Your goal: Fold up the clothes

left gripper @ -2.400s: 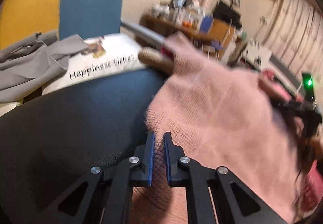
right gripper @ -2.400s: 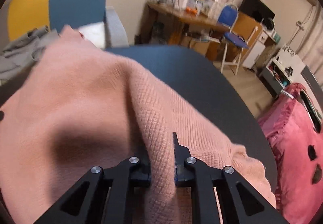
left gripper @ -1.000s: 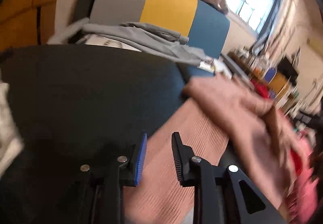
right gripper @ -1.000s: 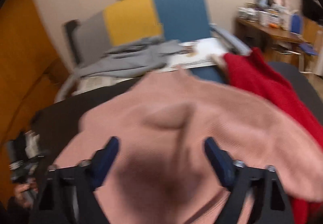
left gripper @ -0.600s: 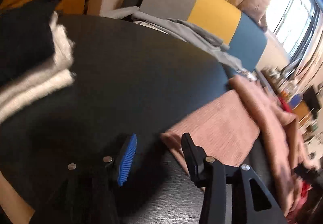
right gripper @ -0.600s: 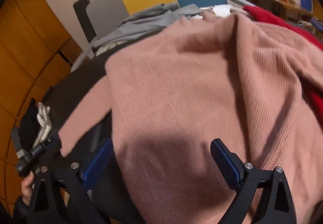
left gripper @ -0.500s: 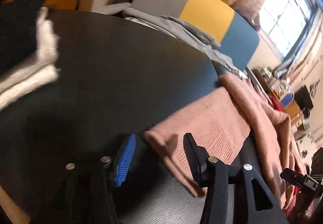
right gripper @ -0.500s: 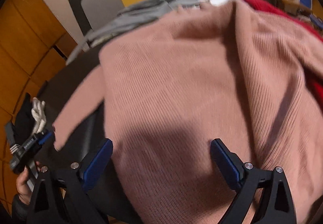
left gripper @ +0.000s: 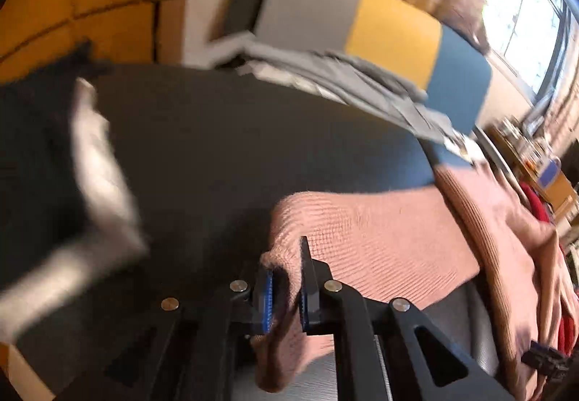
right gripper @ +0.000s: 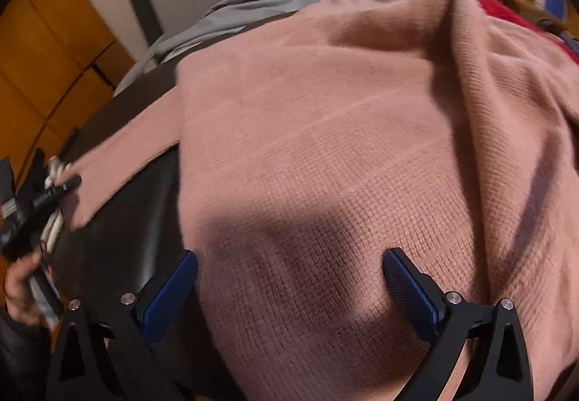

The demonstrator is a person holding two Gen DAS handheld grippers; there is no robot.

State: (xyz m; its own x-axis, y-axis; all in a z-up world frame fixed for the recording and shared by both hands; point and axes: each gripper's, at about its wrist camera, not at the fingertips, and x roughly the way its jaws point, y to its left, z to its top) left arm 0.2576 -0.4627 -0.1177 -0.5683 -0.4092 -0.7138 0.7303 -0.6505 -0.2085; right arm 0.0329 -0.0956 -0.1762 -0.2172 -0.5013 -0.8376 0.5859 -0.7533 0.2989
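Ahead of both tongs spreads a dark, smooth, rounded table (left gripper: 224,148), matte like leather, its far edge meeting a sofa (left gripper: 391,28) with grey, yellow and blue back panels. Across the table lies the pink sweater (right gripper: 343,155), a soft waffle-ribbed knit, rumpled into broad folds beyond the right gripper (right gripper: 289,292), whose blue-padded fingers stand wide apart just above the cloth and grasp nothing. One sleeve (left gripper: 362,234) stretches flat leftward to the left gripper (left gripper: 286,289), whose jaws are nearly closed, pinching the ribbed cuff; the cuff's end droops below them. Grey garments (right gripper: 231,17) sprawl in loose creases on the sofa seat, beyond the sweater. Far right of the right gripper, a red garment (right gripper: 503,12) peeks from under the pink knit, mostly hidden. Left of the left gripper, a black-and-white folded stack (left gripper: 72,184) is too blurred to make out.
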